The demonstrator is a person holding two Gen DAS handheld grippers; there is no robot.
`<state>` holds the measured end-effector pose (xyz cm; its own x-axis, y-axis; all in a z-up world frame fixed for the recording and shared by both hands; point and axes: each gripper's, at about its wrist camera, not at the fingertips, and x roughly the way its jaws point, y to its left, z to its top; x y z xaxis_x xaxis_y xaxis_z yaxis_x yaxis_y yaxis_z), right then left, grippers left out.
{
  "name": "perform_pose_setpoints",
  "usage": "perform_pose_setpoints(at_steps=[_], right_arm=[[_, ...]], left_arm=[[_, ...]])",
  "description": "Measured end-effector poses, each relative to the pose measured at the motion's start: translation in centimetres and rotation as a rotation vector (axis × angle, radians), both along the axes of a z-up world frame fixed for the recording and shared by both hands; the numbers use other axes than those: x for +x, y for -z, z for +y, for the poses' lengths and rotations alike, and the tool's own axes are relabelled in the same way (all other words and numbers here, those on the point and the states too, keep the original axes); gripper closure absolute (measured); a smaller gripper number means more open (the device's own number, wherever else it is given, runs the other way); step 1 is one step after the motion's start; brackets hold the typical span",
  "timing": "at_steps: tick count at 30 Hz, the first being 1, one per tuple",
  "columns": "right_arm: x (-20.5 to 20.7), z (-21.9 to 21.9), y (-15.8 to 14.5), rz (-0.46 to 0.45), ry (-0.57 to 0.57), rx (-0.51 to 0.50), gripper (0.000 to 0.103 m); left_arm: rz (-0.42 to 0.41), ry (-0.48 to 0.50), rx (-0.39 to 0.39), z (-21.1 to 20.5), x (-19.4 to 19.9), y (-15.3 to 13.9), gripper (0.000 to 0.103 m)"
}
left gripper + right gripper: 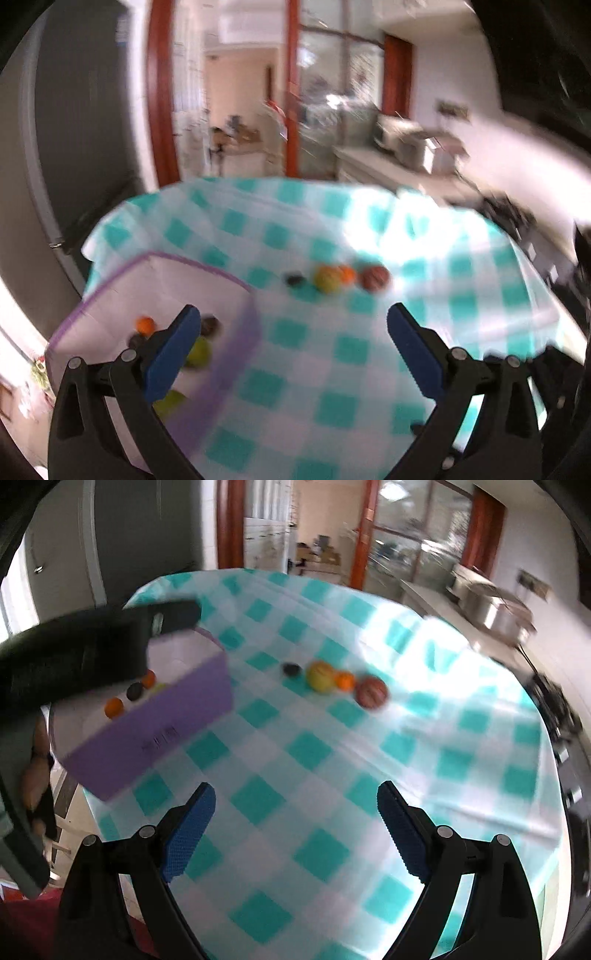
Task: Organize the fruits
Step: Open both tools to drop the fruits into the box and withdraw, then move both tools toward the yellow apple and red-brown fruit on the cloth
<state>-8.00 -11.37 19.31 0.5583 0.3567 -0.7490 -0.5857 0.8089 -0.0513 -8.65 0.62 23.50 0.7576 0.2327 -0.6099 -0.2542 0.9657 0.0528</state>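
A table under a teal-and-white checked cloth point(314, 753) carries everything in view, and both pictures are smeared by motion blur. At the table's left edge sits a purple box point(159, 734) with a white inside. Some fruit already lies in it — an orange one point(113, 707), a dark one point(135, 691), a second orange one point(149, 679) and a bit of green just beside it. The left wrist view looks down into the same box point(236, 354) and shows an orange fruit point(144, 325), dark ones near it and two green ones point(199, 352) partly hidden by the gripper's finger.

Toward the far middle of the table four fruits lie in a loose row: a small dark fruit point(291, 669), a yellow-green fruit point(320, 676), a small orange fruit point(344, 681) touching it, and a reddish fruit point(371, 692) at the right end.

The left gripper point(291, 328) hangs over the box's right wall, its blue-padded fingers spread wide with nothing between them; its dark body point(92, 653) shows over the box in the right wrist view. The right gripper point(295, 801) hovers above the table's near side — fingers likewise released and bare, well apart from the row of fruit.
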Motion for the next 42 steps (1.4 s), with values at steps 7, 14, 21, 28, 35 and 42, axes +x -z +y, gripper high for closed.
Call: perform_pose_setpoints(at_steps=[7, 14, 21, 28, 35, 42], right_arm=[[-0.5, -9.1, 2.3, 0.058, 0.138, 0.056, 0.016], [-0.8, -13.6, 3.1, 0.097, 0.223, 0.111, 0.016], [-0.4, -15.4, 4.5, 0.125, 0.255, 0.116, 0.016], [1.0, -14.4, 5.6, 0.151, 0.258, 0.106, 0.016], [4.2, -11.8, 7.7, 0.196, 0.263, 0.070, 0.016], [9.6, -7.4, 10.3, 0.254, 0.269, 0.028, 0.016]], left_arm=[[0.112, 0.165, 0.073, -8.5, -0.7, 3.4, 0.002], [0.159, 0.248, 0.105, -12.8, -0.5, 4.1, 0.002], [0.223, 0.254, 0.087, -13.6, 0.5, 5.6, 0.002], [0.274, 0.241, 0.065, -12.4, 2.3, 7.3, 0.002], [0.340, 0.250, 0.046, -9.6, 5.7, 10.4, 0.002], [0.411, 0.178, -0.028, -3.2, 10.8, 13.7, 0.002]])
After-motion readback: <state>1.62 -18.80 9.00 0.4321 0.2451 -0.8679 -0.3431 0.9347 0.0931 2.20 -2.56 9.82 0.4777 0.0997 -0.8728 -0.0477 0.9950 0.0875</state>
